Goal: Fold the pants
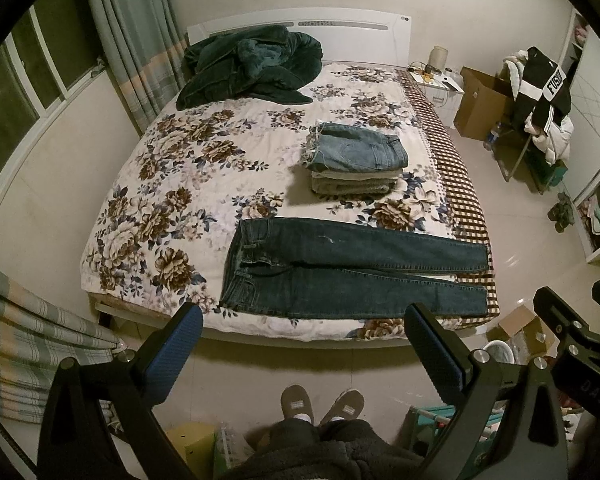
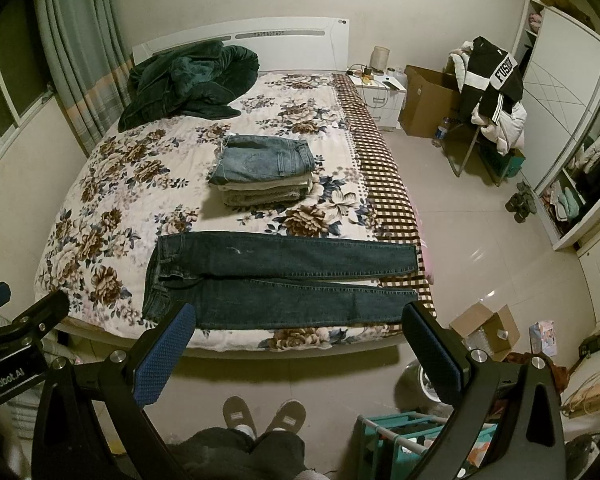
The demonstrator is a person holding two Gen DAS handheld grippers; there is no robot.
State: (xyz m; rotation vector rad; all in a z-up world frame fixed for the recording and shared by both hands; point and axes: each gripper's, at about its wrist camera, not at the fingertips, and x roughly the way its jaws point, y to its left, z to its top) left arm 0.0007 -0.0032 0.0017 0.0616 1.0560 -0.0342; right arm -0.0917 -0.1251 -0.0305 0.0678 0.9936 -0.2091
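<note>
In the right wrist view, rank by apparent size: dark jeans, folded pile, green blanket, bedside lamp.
1. dark jeans, largest, though nearest the camera
2. green blanket, farther away, so possibly bigger in reality
3. folded pile
4. bedside lamp, smallest and farthest

Black hand-held gripper point(image 1: 303, 322), blue pads point(image 1: 174, 354) — silver screws
</note>
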